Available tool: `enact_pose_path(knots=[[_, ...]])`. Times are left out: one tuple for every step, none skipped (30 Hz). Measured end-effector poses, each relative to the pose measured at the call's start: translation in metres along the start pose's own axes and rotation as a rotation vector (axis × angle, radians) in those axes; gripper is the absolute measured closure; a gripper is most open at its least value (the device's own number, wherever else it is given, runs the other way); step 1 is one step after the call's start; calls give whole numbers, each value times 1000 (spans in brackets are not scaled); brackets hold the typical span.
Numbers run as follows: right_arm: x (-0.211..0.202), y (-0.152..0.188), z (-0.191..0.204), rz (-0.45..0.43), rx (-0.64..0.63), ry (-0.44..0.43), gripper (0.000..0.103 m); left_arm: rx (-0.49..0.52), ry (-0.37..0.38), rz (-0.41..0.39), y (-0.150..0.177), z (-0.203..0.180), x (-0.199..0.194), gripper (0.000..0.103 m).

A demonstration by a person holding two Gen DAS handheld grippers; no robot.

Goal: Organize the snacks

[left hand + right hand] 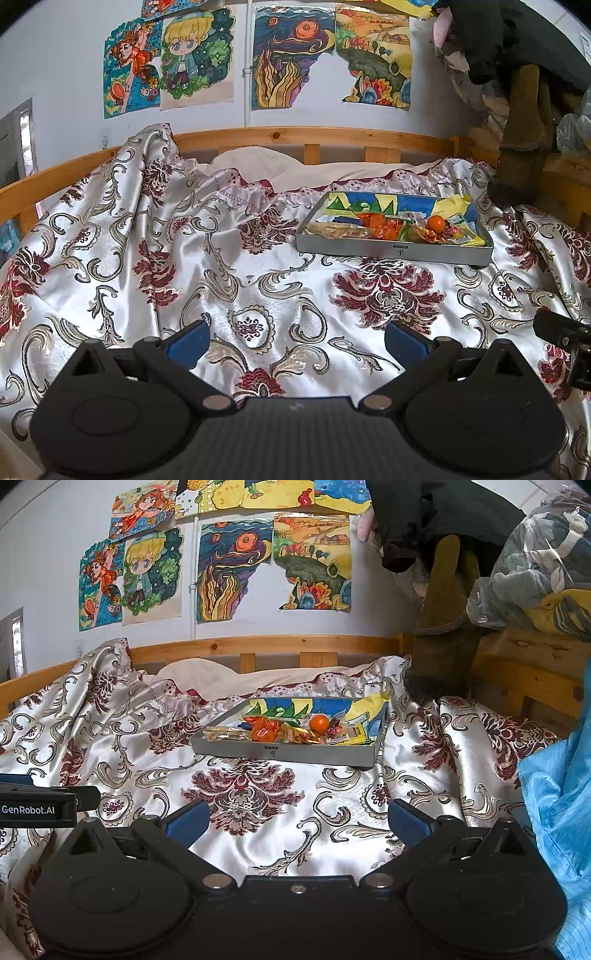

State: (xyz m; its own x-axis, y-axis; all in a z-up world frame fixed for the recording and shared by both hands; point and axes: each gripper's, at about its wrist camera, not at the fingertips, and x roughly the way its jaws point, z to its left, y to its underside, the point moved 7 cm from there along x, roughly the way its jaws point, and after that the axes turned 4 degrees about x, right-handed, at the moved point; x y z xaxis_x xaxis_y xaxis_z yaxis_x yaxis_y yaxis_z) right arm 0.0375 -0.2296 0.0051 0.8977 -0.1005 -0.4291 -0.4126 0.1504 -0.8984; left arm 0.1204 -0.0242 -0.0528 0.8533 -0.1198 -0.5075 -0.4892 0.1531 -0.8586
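A grey metal tray (395, 253) sits on the patterned satin bedspread (229, 266), far right of centre in the left wrist view. It holds several snack packets, an orange fruit (436, 223) and orange wrappers (380, 224). The tray (284, 754) also shows in the right wrist view, ahead at centre, with the orange fruit (319, 723) inside. My left gripper (297, 341) is open and empty, low over the bedspread, well short of the tray. My right gripper (298, 821) is open and empty, also short of the tray.
A wooden bed rail (295, 136) runs along the back under colourful drawings (199, 59) on the wall. Dark clothes and bags (517, 572) pile at the right. A blue garment (561, 812) lies at the right edge. The left gripper's body (37, 805) shows at the left.
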Motion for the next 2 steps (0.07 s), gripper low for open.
enact_pose_path(knots=[[0,0,0,0,0,0,1,0,0,0,0,0,0,0],[0,0,0,1,0,0,1,2,0,1,0,0,0,0]])
